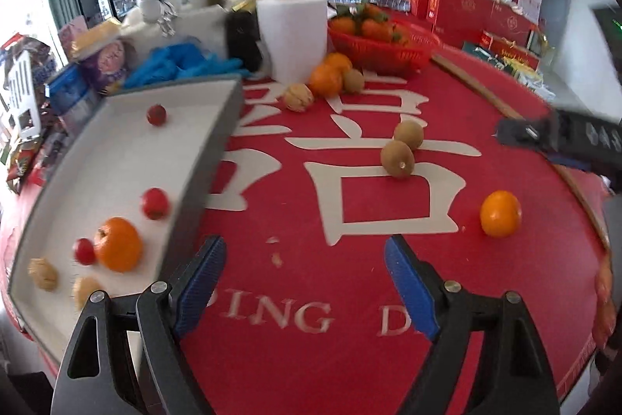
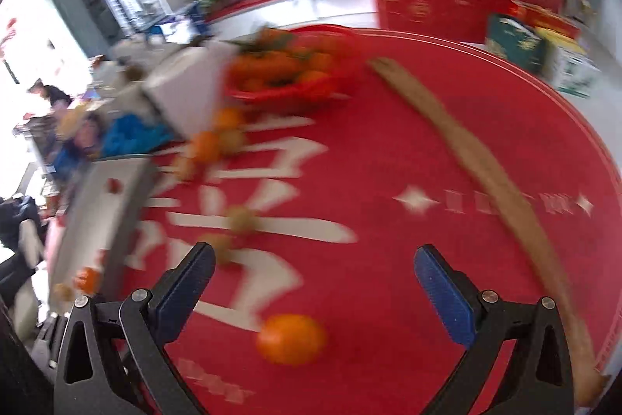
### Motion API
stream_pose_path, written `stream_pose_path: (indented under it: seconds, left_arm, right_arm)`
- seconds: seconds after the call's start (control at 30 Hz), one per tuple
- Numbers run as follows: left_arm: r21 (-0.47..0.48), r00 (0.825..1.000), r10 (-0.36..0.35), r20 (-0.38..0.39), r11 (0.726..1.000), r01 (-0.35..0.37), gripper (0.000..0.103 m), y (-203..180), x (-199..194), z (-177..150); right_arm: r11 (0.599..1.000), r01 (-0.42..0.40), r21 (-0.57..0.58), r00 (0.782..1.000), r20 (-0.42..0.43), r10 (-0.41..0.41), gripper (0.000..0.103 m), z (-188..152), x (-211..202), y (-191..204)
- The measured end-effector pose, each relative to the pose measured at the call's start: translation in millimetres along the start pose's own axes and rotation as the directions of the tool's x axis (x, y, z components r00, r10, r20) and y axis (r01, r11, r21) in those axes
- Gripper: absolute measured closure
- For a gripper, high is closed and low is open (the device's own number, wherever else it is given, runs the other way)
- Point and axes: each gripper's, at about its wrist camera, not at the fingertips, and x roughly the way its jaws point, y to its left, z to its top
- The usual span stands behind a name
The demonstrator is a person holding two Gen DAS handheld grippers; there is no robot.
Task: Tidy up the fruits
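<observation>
Because the sorted fruit belongs in the white tray (image 1: 116, 158), the left wrist view shows an orange (image 1: 117, 244), cherry tomatoes (image 1: 154, 203) and walnuts (image 1: 43, 274) already lying there, while the left gripper (image 1: 305, 282) hangs wide and empty over the red tablecloth (image 1: 311, 356). Two kiwis (image 1: 397, 158) and a loose orange (image 1: 500, 213) wait outside. In the blurred right wrist view, the right gripper (image 2: 315, 282) stands spread wide above that loose orange (image 2: 290, 338), probably lining up a grasp.

**Fruit split between tray and tablecloth**

A shallow white grey-rimmed tray (image 1: 217, 127) holds one round orange (image 1: 117, 244), three small red fruits (image 1: 154, 203) and pale walnuts (image 1: 43, 274). A loose orange (image 1: 500, 213) and two brown kiwis (image 1: 397, 158) lie on the red cloth.
</observation>
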Motion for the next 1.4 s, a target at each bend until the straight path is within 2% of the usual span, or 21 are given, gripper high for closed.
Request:
stream_pose_path:
  seconds: [0.13, 0.23, 0.3, 0.43, 1.4]
  left_arm:
    - [-0.014, 0.999, 0.006, -0.037, 1.000, -0.007, 0.017, -4, 18, 5]
    - [-0.026, 1.000, 0.009, -0.028, 1.000, -0.010, 0.013, -4, 24, 7]
    - [-0.034, 0.999, 0.014, -0.030, 0.999, -0.015, 0.002, -3, 27, 7]
    - [-0.037, 0.999, 0.010, -0.042, 0.999, -0.011, 0.000, -3, 31, 7]
    - [-0.038, 0.999, 0.010, -0.043, 0.999, -0.012, 0.000, -3, 30, 8]
  right_arm:
    - [0.995, 0.097, 0.024, 0.995, 0.023, -0.097, 0.000, -11, 2, -35]
    - [0.990, 0.123, 0.072, 0.992, 0.011, -0.124, 0.000, -16, 12, -54]
    - [0.987, 0.145, 0.074, 0.989, 0.008, -0.146, 0.000, -17, 18, -58]
    - [0.968, 0.251, -0.002, 0.968, 0.031, -0.250, 0.000, -23, 23, -46]
    - [0.967, 0.256, -0.003, 0.966, 0.037, -0.256, 0.000, -25, 20, -45]
